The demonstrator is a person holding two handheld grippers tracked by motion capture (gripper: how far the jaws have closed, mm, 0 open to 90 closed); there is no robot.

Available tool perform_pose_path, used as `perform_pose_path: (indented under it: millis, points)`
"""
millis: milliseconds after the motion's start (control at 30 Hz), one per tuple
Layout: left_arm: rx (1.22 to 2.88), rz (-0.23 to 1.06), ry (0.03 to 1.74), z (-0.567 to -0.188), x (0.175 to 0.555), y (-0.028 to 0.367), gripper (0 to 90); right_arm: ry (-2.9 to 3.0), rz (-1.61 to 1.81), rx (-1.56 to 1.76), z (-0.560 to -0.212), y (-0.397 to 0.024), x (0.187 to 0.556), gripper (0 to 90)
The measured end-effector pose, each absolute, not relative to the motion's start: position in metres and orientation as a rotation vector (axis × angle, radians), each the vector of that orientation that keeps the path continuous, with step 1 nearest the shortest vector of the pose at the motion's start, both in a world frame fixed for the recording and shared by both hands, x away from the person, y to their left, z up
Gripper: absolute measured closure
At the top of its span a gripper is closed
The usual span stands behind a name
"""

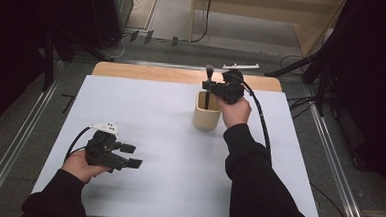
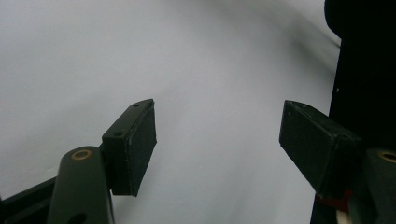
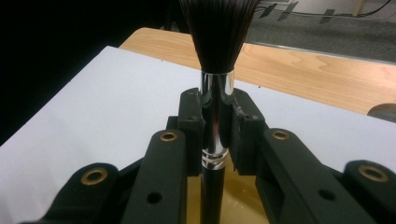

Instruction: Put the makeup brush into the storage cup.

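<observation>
Lowering the brush (image 3: pixel 215 107) upright into the cup (image 1: pixel 206 118) called for a centred, slow descent. The right tool (image 3: pixel 216 126) was clamped on its silver ferrule; the left tool (image 2: pixel 219 144) hung apart over the table (image 1: pixel 168 152).

We're looking at a pretty uneven setup: the white table top (image 1: pixel 146 111) is catching bright light from overhead, while the room's sides are sinking into near black. The high view is coming out soft and a bit grainy. In the left gripper view, the surface is fading to grey shadow toward the upper right. The brush (image 3: pixel 215 93) is picking up glare streaks on its chrome collar, with its bristles slightly out of focus.
</observation>
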State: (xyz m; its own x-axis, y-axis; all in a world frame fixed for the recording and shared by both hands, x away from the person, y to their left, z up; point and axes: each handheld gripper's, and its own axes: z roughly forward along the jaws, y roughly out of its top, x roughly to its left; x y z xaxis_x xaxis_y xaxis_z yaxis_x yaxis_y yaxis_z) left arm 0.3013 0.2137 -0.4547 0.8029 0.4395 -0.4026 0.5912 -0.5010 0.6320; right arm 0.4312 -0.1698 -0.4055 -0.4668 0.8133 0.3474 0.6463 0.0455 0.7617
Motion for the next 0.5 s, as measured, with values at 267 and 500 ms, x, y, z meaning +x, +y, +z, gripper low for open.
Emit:
perform_pose_path:
  millis: [267,500]
  points:
    - [2.182,-0.24,0.755,-0.4549,0.301,0.213,28.2,2.131,1.375,1.527,-0.4103,-0.1748,0.4292,78.3]
    - [2.178,-0.231,0.754,-0.4541,0.3005,0.2138,28.2,2.136,1.346,1.533,-0.41,-0.1759,0.4284,66.5]
